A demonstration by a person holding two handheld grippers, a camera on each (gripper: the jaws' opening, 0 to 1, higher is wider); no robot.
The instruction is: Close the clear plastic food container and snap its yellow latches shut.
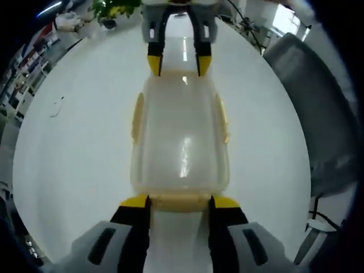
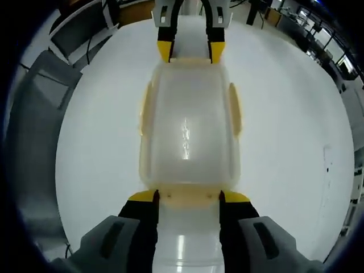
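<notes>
A clear plastic food container [image 1: 181,142] [image 2: 187,131] lies lengthwise on the white table with its lid on. Pale yellow latches [image 1: 137,116] [image 2: 235,108] sit along its long sides and lie against the walls. My left gripper [image 1: 180,202] stands open at one short end, its yellow tips on either side of that end's latch [image 1: 179,200]. At the opposite short end my right gripper [image 2: 187,197] is open the same way around the end latch [image 2: 187,195]. Each gripper faces the other: the right gripper [image 1: 179,67] and the left gripper [image 2: 190,56] show at the container's far end.
The round white table [image 1: 74,142] [image 2: 284,142] carries only the container. A grey chair [image 1: 318,114] [image 2: 40,102] stands at its edge. A green plant [image 1: 111,8] and shelves lie beyond the far rim.
</notes>
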